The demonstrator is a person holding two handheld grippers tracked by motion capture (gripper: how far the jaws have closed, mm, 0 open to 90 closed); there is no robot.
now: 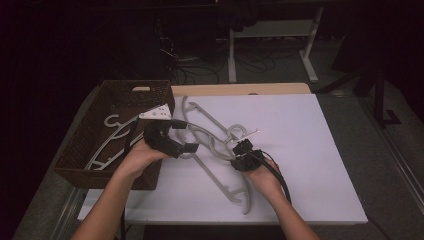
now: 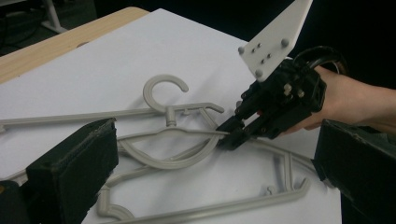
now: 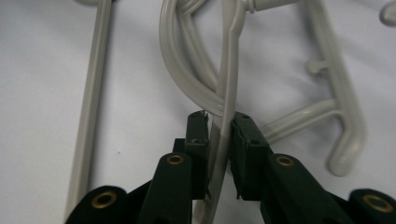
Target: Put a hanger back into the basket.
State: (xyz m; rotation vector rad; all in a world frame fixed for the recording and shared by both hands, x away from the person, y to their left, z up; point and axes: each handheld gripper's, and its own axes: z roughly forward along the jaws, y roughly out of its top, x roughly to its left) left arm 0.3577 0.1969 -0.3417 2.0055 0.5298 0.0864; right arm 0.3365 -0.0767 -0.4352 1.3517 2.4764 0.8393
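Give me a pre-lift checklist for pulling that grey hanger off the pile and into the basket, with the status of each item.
1. Right tool has the hanger arm between its jaws: ok, the pads sit on either side of the thin bar.
2. Grip firm enough to lift: cannot tell.
3. Hanger free of the other hangers: not ok, the bars cross and overlap in the pile.
4. Left tool ready to help: ok, its jaws stand open near the pile, holding nothing.
5. Room in the basket: ok, one hanger lies inside with space left.
6. Cable clear of the pile: ok, it trails back along the right forearm.
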